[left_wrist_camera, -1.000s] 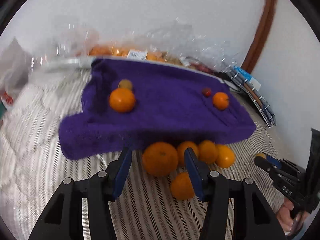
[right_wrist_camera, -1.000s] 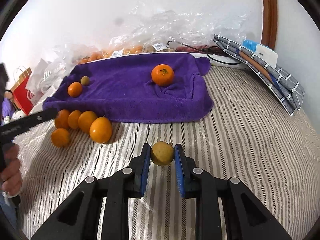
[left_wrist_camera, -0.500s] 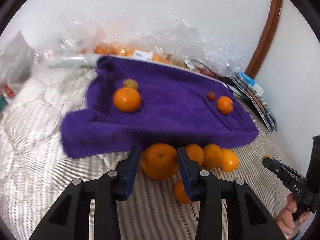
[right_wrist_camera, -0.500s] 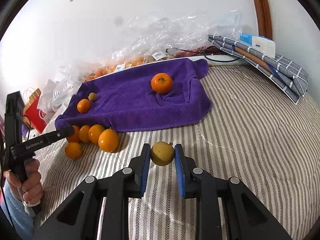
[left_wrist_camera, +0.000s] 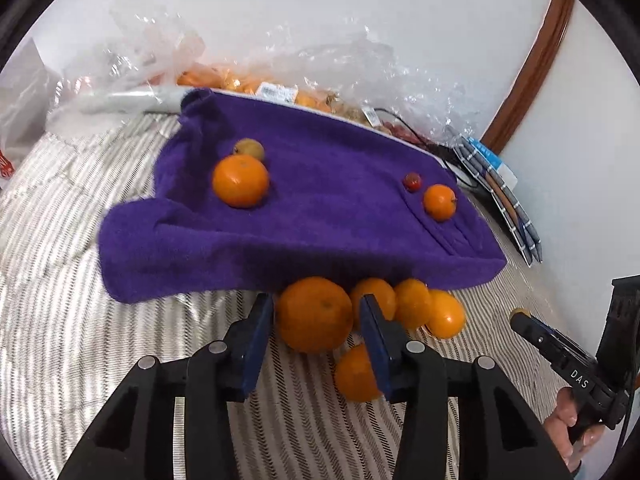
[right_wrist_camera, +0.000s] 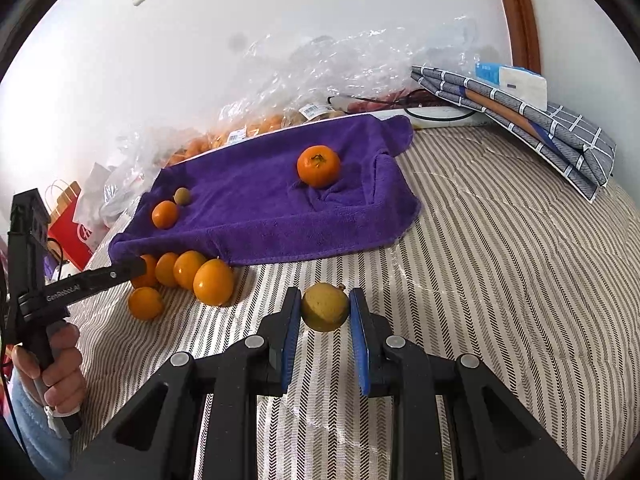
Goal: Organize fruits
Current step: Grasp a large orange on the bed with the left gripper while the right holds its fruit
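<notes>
My left gripper [left_wrist_camera: 316, 302] straddles a large orange [left_wrist_camera: 314, 320] lying on the striped bed at the purple towel's [left_wrist_camera: 340, 216] front edge. Its blue pads sit against the orange's sides while the jaws are opening slightly. Three more oranges [left_wrist_camera: 412, 304] cluster to its right and one [left_wrist_camera: 354, 372] lies nearer, half hidden by the right finger. On the towel sit an orange [left_wrist_camera: 240, 180] with a small yellowish fruit [left_wrist_camera: 249, 148], and a smaller orange [left_wrist_camera: 440, 202] beside a tiny red fruit [left_wrist_camera: 412, 181]. My right gripper [right_wrist_camera: 325, 296] is shut on a small yellow-green fruit [right_wrist_camera: 324, 308], held above the bedcover.
Clear plastic bags of fruit [left_wrist_camera: 280, 92] line the wall behind the towel. Folded grey checked cloth and a white-blue box [right_wrist_camera: 516, 80] lie at the far right. A red paper bag [right_wrist_camera: 70, 228] stands at the left. A hand [right_wrist_camera: 56, 372] grips the left tool's handle.
The left gripper moved forward and closed around the large orange, which stood ahead of open jaws a second ago. The right gripper kept its fruit and rolled a little.
</notes>
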Demonstrator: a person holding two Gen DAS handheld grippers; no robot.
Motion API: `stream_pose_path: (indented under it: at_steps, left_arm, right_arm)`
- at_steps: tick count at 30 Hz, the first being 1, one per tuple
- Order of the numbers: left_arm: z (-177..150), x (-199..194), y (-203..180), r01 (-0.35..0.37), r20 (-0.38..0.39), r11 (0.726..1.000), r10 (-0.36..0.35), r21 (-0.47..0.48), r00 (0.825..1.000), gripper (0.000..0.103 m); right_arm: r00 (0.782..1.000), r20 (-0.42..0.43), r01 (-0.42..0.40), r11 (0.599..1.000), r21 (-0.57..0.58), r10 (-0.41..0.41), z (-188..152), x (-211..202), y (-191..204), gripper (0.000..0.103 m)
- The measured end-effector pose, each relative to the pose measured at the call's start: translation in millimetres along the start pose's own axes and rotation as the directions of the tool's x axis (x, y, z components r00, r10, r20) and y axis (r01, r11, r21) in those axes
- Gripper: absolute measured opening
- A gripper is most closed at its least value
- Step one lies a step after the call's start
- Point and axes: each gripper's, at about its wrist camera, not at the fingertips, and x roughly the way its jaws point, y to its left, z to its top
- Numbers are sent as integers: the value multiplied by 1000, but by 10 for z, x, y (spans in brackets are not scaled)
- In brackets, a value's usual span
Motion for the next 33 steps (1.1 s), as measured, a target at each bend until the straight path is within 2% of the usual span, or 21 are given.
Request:
stream_pose_path:
  at_steps: [4, 7, 11, 16, 25, 30, 33]
  left_arm:
    - [-32, 35, -36, -29, -3, 999, 29, 13, 1000, 40]
    - [-24, -50, -14, -39, 33, 999, 39, 4, 999, 40]
    - [-33, -173, 108, -93, 65, 995, 95, -27, 993, 40]
    - [-4, -155, 210, -126, 51, 991, 129, -50, 990, 40]
    - [-28, -7, 88, -217, 7, 976, 217, 24, 976, 44]
    - [-25, -65, 132, -174, 34, 985, 174, -11, 984, 40]
    - [-29, -158, 101, -149, 81, 989, 149, -2, 986, 40]
  right_arm:
    - [1000, 0, -1, 1000, -3, 1, 4, 2, 1, 24]
    - [1000, 2, -2, 1000, 4, 2, 1, 0, -3, 24]
    - [1000, 5, -1, 1000, 8, 1, -3, -10, -12, 24]
    - [1000, 3, -5, 1000, 6, 4, -5, -6, -11, 24]
    - [1000, 1, -4, 1000, 5, 4, -2, -6, 4, 24]
    - [1000, 2, -2, 1000, 7, 2, 0, -3, -2, 24]
    - [1000, 7, 1, 1000, 8, -1, -1, -12, -2, 24]
